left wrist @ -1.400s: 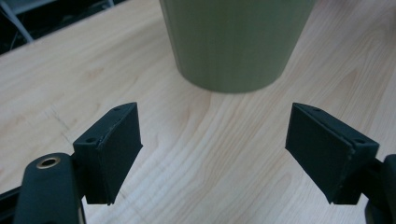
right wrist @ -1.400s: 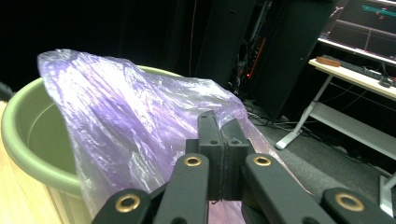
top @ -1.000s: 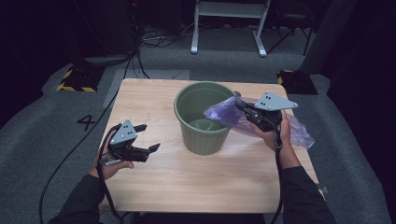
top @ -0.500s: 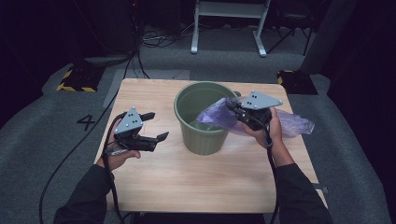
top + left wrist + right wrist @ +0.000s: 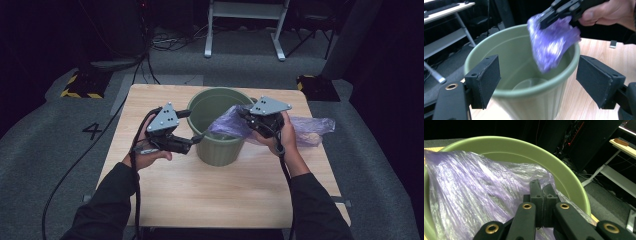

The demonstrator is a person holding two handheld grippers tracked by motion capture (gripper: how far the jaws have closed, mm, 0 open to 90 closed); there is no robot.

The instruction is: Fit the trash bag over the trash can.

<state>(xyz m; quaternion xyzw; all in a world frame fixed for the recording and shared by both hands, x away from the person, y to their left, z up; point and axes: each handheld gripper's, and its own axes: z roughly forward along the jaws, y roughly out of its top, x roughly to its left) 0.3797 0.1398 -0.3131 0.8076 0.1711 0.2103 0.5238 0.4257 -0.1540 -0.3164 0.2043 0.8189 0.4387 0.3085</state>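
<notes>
Over green bucket [image 5: 218, 131]: right gripper [image 5: 243, 116] jaws pinching purple bag [image 5: 230, 125]; left gripper [image 5: 199, 137] jaws spread, empty, facing bucket.

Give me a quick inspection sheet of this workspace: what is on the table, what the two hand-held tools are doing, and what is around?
Surface: pale wooden table, bare around the bucket.
Job's things: round green plastic bucket standing upright; crinkled purple plastic bag draped over its rim, one end hanging inside.
Clutter: nothing seen.
Grippers: right gripper shut on the purple plastic bag above the bucket; left gripper open, jaws either side of the bucket's near rim, not touching.
Cables: black cable trailing over the floor at left.
Surroundings: grey carpet with a number 4, white metal frame behind.
</notes>
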